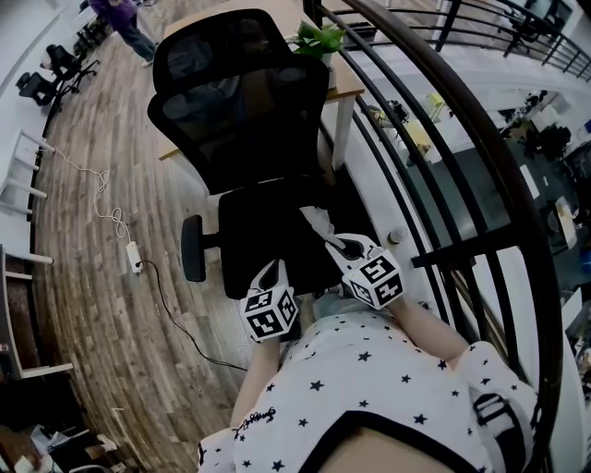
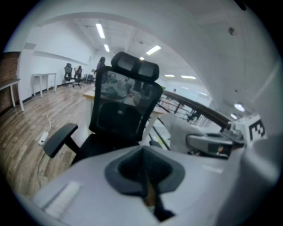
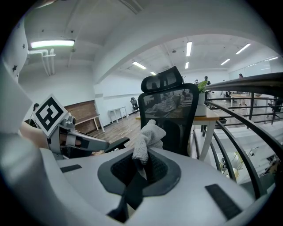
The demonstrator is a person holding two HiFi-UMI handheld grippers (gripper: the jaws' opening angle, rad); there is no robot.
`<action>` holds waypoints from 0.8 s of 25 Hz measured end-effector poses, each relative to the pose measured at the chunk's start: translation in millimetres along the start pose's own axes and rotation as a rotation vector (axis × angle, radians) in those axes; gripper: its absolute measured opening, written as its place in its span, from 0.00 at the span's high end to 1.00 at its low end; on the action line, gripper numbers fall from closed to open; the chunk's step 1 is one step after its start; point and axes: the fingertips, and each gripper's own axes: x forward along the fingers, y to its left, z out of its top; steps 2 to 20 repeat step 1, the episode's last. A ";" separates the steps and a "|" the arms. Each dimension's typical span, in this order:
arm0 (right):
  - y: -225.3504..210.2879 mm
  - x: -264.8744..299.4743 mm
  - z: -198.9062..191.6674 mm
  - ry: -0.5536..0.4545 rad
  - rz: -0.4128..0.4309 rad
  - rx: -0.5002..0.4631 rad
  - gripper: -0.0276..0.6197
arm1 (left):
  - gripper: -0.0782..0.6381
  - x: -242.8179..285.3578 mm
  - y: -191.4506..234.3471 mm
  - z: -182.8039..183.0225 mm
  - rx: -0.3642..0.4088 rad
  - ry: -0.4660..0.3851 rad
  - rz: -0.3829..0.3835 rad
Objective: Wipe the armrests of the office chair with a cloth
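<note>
A black office chair (image 1: 240, 102) with a mesh back stands in front of me. Its left armrest (image 1: 192, 248) sticks out beside the seat, and it also shows in the left gripper view as armrest (image 2: 59, 139). My right gripper (image 1: 334, 246) is over the seat's right side, shut on a white cloth (image 1: 319, 222). The right gripper view shows this cloth (image 3: 148, 139) bunched up above the pinched jaws of the right gripper (image 3: 139, 170). My left gripper (image 1: 272, 271) hovers at the seat's front edge. In its own view the left gripper (image 2: 148, 176) is shut and holds nothing. The chair's right armrest is hidden.
A black curved railing (image 1: 443, 185) runs close along the chair's right side. Behind the chair is a wooden desk (image 1: 346, 88) with a green plant (image 1: 319, 37). A power strip (image 1: 134, 254) and its cable lie on the wood floor at left. Far back, a person (image 1: 125, 23) walks.
</note>
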 end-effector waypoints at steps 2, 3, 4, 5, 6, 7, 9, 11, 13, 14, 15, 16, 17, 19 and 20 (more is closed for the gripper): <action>-0.3 0.2 0.3 -0.001 0.000 0.001 0.91 | 0.89 0.5 0.1 0.1 0.000 0.001 0.000; -0.3 0.2 0.3 -0.001 0.000 0.001 0.91 | 0.89 0.5 0.1 0.1 0.000 0.001 0.000; -0.3 0.2 0.3 -0.001 0.000 0.001 0.91 | 0.89 0.5 0.1 0.1 0.000 0.001 0.000; -0.3 0.2 0.3 -0.001 0.000 0.001 0.91 | 0.89 0.5 0.1 0.1 0.000 0.001 0.000; -0.3 0.2 0.3 -0.001 0.000 0.001 0.91 | 0.89 0.5 0.1 0.1 0.000 0.001 0.000; -0.3 0.2 0.3 -0.001 0.000 0.001 0.91 | 0.89 0.5 0.1 0.1 0.000 0.001 0.000; -0.3 0.2 0.3 -0.001 0.000 0.001 0.91 | 0.89 0.5 0.1 0.1 0.000 0.001 0.000; -0.3 0.2 0.3 -0.001 0.000 0.001 0.91 | 0.89 0.5 0.1 0.1 0.000 0.001 0.000; -0.3 0.2 0.3 -0.001 0.000 0.001 0.91 | 0.89 0.5 0.1 0.1 0.000 0.001 0.000; -0.3 0.2 0.3 -0.001 0.000 0.001 0.91 | 0.89 0.5 0.1 0.1 0.000 0.001 0.000; -0.3 0.2 0.3 -0.001 0.000 0.001 0.91 | 0.89 0.5 0.1 0.1 0.000 0.001 0.000; -0.3 0.2 0.3 -0.001 0.000 0.001 0.91 | 0.89 0.5 0.1 0.1 0.000 0.001 0.000; -0.3 0.2 0.3 -0.001 0.000 0.001 0.91 | 0.89 0.5 0.1 0.1 0.000 0.001 0.000; -0.3 0.2 0.3 -0.001 0.000 0.001 0.91 | 0.89 0.5 0.1 0.1 0.000 0.001 0.000; -0.3 0.2 0.3 -0.001 0.000 0.001 0.91 | 0.89 0.5 0.1 0.1 0.000 0.001 0.000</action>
